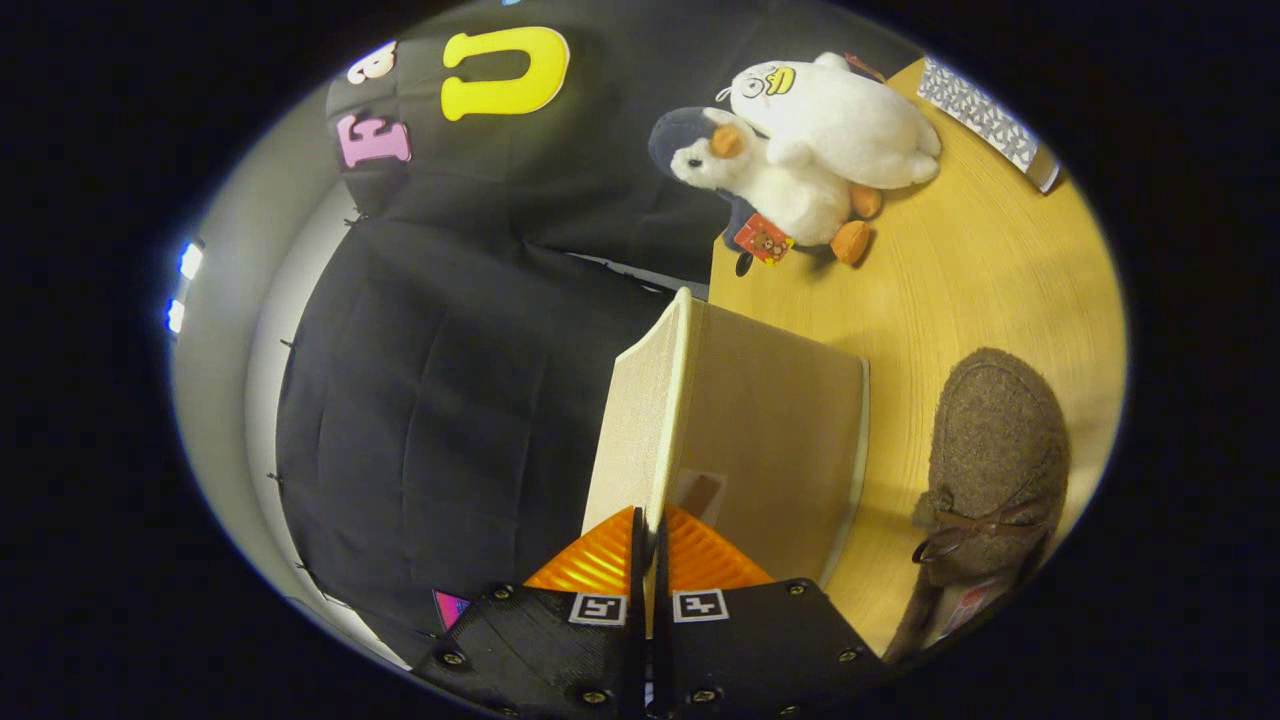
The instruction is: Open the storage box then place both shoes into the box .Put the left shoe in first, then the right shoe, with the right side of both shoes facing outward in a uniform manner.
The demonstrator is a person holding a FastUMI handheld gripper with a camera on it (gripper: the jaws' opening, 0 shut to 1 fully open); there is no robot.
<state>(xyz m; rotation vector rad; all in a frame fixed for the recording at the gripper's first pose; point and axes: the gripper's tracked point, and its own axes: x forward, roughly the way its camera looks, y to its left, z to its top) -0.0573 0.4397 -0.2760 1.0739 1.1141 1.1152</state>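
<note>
The hand-held gripper (648, 535) has its two orange fingers (590, 565) drawn almost together, pinching the thin edge of the storage box's lid (640, 420), a cream panel that stands raised on edge between the pads and runs forward from them. The storage box (780, 440), beige and fabric-sided, sits on the wooden bench (960, 290) just beside the lid, close to the bench's edge where the black cloth wall begins. One brown fuzzy shoe (990, 450) with a small bow lies on the bench next to the box, near but apart from it, its toe pointing away from the fingers. Beyond the box, toward the far edge of the bench, two plush toys lean together: a penguin (770, 180) and a white duck (840, 120). A patterned box (985, 120) lies at the far corner.
</note>
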